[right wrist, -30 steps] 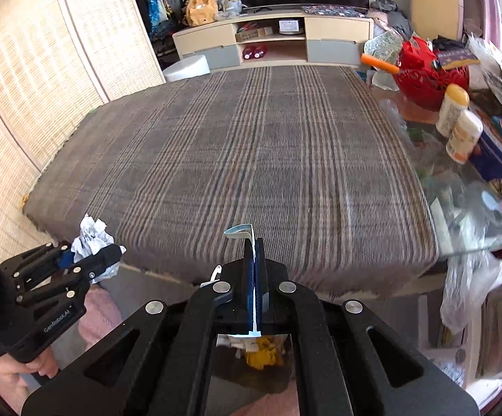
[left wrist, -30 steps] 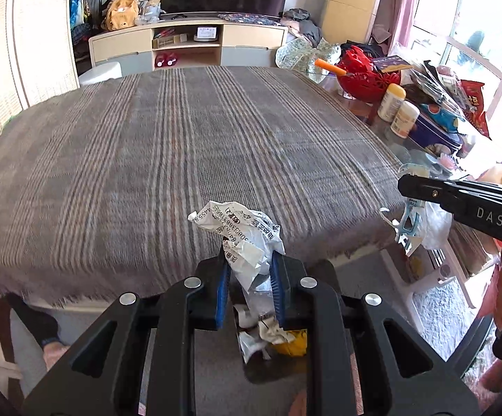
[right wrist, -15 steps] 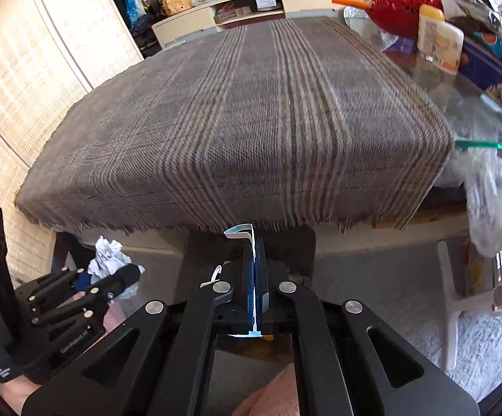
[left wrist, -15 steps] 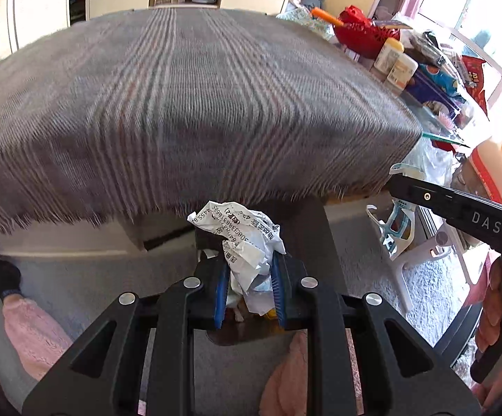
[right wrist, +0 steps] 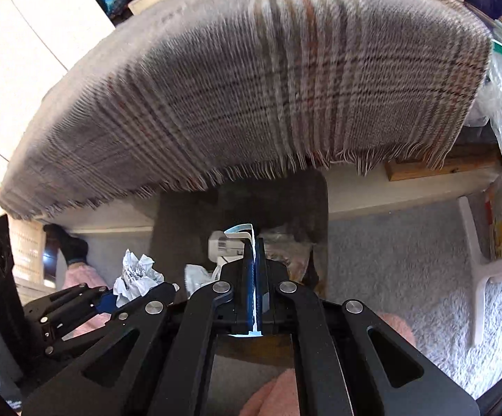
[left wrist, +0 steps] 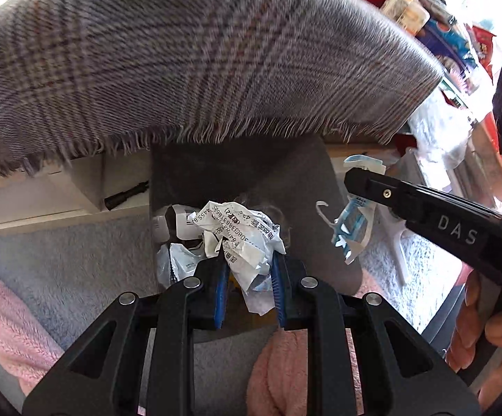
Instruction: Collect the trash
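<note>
Hiding the bin point(left wrist: 306, 187) floor, litter; blue wrapper point(left wrist: 351, 228) perhaps plastic.

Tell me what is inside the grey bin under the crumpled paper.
The grey bin already holds white wrappers and a labelled packet. The crumpled paper in the left hand-held gripper hides the rest.

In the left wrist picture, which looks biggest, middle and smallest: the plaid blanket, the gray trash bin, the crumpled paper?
1. Plaid fringed blanket
2. Dark gray trash bin
3. Crumpled white printed paper, pinched in the left gripper nearest the camera, so it looks bigger than it is.
</note>
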Demonstrator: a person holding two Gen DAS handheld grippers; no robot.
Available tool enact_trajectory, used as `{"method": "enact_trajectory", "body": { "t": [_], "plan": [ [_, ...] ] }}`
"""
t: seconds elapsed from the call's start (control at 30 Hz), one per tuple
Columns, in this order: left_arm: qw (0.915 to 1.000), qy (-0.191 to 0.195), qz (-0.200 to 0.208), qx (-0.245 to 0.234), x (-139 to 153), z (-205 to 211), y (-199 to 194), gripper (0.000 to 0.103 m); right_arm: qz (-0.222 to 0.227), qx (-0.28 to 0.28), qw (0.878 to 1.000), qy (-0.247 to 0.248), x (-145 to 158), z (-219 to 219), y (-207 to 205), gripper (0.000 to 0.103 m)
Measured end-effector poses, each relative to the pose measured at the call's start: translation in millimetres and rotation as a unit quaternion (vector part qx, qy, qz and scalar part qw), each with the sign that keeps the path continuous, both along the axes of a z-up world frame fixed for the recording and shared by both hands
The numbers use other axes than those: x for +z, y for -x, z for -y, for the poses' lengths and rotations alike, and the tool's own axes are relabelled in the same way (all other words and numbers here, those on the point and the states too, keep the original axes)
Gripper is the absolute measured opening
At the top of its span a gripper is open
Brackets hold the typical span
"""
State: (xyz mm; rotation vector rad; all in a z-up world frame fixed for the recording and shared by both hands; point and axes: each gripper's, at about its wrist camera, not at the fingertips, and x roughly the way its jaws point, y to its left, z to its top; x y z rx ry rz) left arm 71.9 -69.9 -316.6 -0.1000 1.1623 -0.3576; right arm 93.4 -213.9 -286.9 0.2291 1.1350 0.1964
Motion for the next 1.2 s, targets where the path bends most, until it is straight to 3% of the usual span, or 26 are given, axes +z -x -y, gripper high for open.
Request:
{"method": "enact_trajectory", "body": {
  "t": [0.17,0.23,0.37,0.4,0.47,0.6,0.67,0.73,0.83,0.93,1.03,1.2],
  "plan": [
    [1.0000,-0.001,-0.006,-0.004,-7,2,-6,0.028,-0.012,-0.006,1.000,-0.002,-7,0,-11,0.006],
    [1.0000,-0.001,-0.005,0.000,-7,2,-6,0.043,-0.016,-0.008,1.000,0.003,-8,0,-14,0.006],
    [0.9999,-0.010,0.005,0.004,-2,-3,-4,0.056,-0.017,-0.006,1.000,0.006,-6,-1,-17,0.011],
    [0.9999,-0.013,0.006,0.004,-1,-4,-3,0.059,-0.016,-0.006,1.000,0.003,-4,-3,-17,0.016],
    [0.9997,-0.019,0.011,0.008,3,-8,-1,0.061,-0.009,-0.007,1.000,0.000,0,-2,-15,0.048],
    [0.9991,-0.029,0.029,0.014,16,-14,4,0.068,0.014,-0.013,1.000,0.009,16,2,-10,0.056],
    [0.9984,-0.031,0.042,0.021,26,-20,9,0.075,0.032,-0.020,0.999,0.016,28,6,-5,0.082],
    [0.9972,-0.030,0.059,0.033,41,-28,15,0.087,0.067,-0.034,0.997,0.029,49,12,6,0.101],
    [0.9941,-0.029,0.091,0.051,68,-37,21,0.095,0.111,-0.043,0.992,0.038,80,20,20,0.100],
    [0.9867,-0.039,0.140,0.072,109,-44,28,0.095,0.161,-0.060,0.984,0.056,119,26,36,0.100],
    [0.9744,-0.056,0.197,0.092,157,-52,41,0.095,0.227,-0.068,0.969,0.069,161,29,58,0.100],
    [0.9640,-0.069,0.231,0.111,205,-60,61,0.095,0.281,-0.085,0.948,0.121,210,23,85,0.100]
  ]
}}
